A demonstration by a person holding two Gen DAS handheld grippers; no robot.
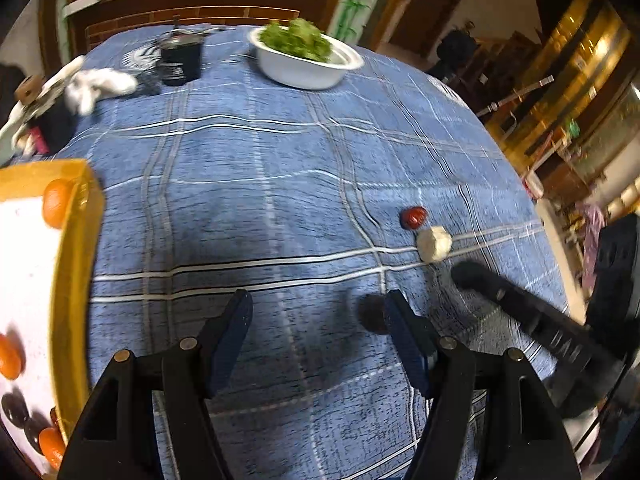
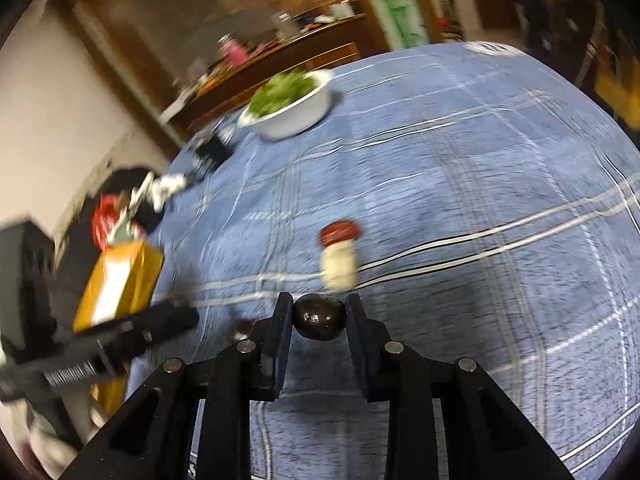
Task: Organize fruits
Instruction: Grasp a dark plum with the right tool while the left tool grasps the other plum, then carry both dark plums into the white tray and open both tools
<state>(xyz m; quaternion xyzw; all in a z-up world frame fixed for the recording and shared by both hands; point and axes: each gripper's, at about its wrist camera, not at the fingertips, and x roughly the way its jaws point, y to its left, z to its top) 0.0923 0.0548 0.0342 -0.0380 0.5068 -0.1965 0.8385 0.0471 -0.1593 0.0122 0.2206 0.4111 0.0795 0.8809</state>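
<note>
Step in hand: picking loose fruits off the counter (image 1: 280, 200) and gathering them in the yellow-rimmed tray (image 1: 72, 240); the right tongs (image 2: 319, 316) are at the grasp stage.
Right tongs: clamped on a dark, glossy round fruit (image 2: 319, 317), one pad pressing each side of it; the fruit sits low over the blue checked cloth, and whether it is clear of the cloth I cannot tell.
Left tongs: (image 1: 320, 328) jaws standing apart with nothing between them, pointing down at the cloth just beside the tray.
Near the left tongs: another dark fruit (image 1: 372, 314) lies on the cloth, touching or just outside the right-hand pad, partly hidden by it.
Still on the counter: a red fruit (image 1: 415, 217) and, just beside it, a pale lumpy piece (image 1: 434, 243).
Tray contents: orange fruits (image 1: 56, 208) and dark round ones (image 1: 14, 410) lie inside.
Not part of the job: a white bowl of greens (image 1: 304, 56) at the far side.
Next move, as I judge it: lift the gripped fruit straight up, carry it left over the tray rim and let go low, keeping clear of the left tongs.
Risk: the fruit is smooth and round, so it may squirt out of the pads.
</note>
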